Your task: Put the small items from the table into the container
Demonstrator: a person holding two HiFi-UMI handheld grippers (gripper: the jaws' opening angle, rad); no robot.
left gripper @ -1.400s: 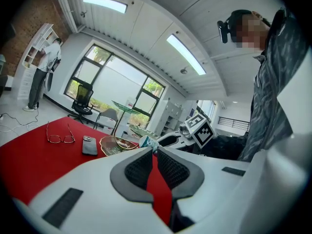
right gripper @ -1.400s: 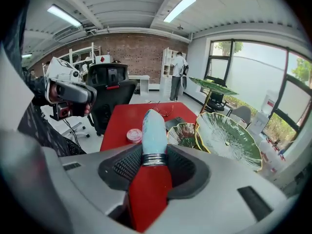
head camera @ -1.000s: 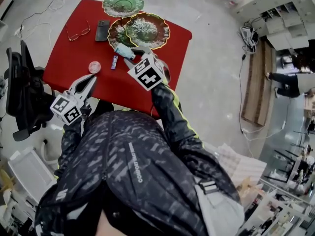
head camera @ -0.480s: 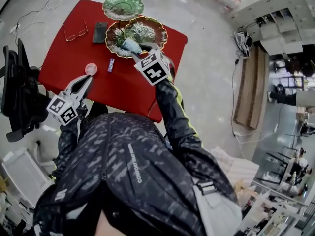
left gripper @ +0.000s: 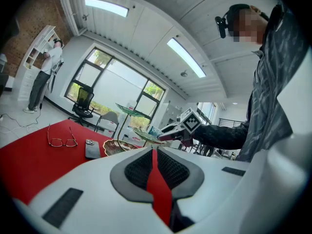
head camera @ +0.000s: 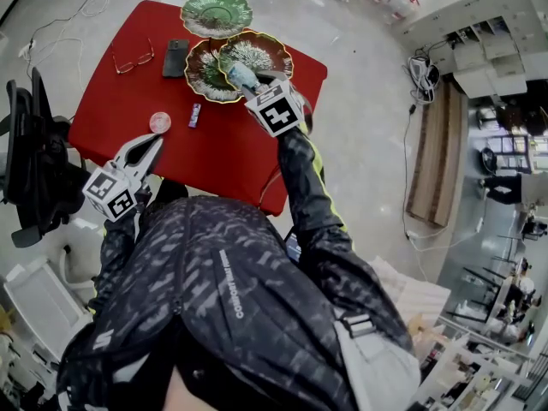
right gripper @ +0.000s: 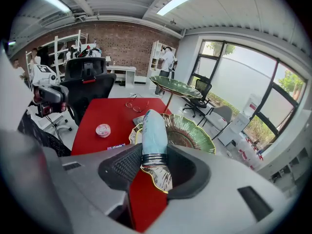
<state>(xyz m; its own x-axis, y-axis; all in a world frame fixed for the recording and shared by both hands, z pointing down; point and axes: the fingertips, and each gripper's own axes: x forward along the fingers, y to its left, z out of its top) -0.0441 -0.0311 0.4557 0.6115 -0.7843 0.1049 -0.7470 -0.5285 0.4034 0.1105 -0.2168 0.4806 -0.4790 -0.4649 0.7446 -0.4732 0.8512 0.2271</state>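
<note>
A three-tier stand of leaf-shaped plates stands at the far side of the red table (head camera: 120,101): a green top plate (head camera: 216,13), a middle plate (head camera: 261,54) and a low plate (head camera: 201,68). My right gripper (head camera: 246,79) is shut on a pale blue tube (head camera: 241,72), holding it over the middle plate's near rim. In the right gripper view the tube (right gripper: 152,130) stands upright between the pads above that plate (right gripper: 190,130). My left gripper (head camera: 152,142) hovers at the table's near left edge, shut and empty. A pink round tin (head camera: 160,122) and a small purple bar (head camera: 195,115) lie on the cloth.
A dark phone (head camera: 175,57) and a pair of glasses (head camera: 133,58) lie at the far left of the table. A black office chair (head camera: 34,157) stands to its left. Cables run over the floor beyond the table.
My right gripper has carried the tube away from me, from the table's middle to the rim of the middle plate. The left gripper has stayed put.
</note>
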